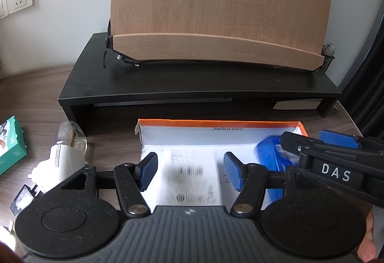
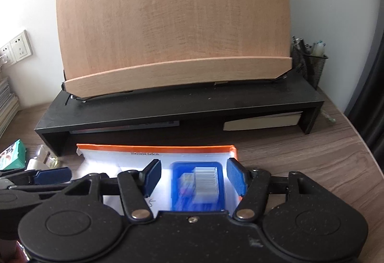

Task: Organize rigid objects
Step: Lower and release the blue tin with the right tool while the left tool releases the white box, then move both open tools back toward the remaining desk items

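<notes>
Left gripper (image 1: 190,171): spread wide, nothing between the blue pads, hung over the left half of the box.
Right gripper (image 2: 193,179): spread wide too, gripped nothing, hung over the right half of the box, straddling the blue case from above.
Blue case (image 2: 198,185): lay flat inside the box at its right end, blurred, pale ribbed contents showing through the lid.
Box (image 1: 216,124): shallow, white inside with an orange rim, printed sheet (image 1: 189,174) on its floor, blurred beyond reading.
Black riser (image 1: 192,85): just behind the box, wooden stand (image 1: 216,23) propped on top.
Mesh pen cup (image 2: 309,66): on the riser, far behind the box to its right.
Plug-in vaporizer (image 1: 63,155): on the desk just left of the box.
Green carton (image 1: 12,143): further left of the box.
</notes>
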`<move>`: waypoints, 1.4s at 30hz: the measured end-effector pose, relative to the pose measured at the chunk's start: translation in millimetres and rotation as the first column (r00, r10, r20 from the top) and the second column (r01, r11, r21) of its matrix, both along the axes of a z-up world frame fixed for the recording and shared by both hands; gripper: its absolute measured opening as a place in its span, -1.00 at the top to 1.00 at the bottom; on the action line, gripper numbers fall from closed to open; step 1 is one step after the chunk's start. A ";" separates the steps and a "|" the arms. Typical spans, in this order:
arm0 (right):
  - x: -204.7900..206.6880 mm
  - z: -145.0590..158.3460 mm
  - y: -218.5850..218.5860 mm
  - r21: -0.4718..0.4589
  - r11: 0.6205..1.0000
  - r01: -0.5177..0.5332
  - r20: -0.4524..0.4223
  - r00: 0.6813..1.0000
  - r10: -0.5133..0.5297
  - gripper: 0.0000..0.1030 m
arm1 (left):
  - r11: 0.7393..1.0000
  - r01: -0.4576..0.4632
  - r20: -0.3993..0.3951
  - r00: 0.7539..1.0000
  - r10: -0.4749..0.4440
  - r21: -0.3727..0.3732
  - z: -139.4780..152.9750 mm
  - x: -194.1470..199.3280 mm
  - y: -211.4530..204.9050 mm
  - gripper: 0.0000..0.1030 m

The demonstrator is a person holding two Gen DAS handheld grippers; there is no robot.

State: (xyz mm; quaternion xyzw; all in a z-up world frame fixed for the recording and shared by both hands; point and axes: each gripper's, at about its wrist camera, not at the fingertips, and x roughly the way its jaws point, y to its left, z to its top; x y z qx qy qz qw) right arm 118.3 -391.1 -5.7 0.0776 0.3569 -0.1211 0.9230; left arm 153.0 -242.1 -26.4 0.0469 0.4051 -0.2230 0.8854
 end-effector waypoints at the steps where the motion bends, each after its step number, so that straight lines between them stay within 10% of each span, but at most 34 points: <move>1: -2.1 1.4 -0.2 -0.004 1.000 0.006 0.002 1.000 -0.006 -0.48 | 1.000 -0.001 -0.001 1.000 0.001 0.002 0.7 -0.5 0.3 -0.31; 11: -31.7 27.0 15.1 -0.016 1.000 0.024 0.053 0.998 -0.024 -0.60 | 0.999 -0.051 0.002 0.999 0.051 0.011 24.3 -18.8 24.2 -0.73; 42: -80.2 47.8 206.5 0.060 0.973 -0.224 0.056 0.974 0.221 -0.70 | 0.963 -0.267 0.020 0.964 0.267 0.028 48.9 -76.4 215.2 -0.78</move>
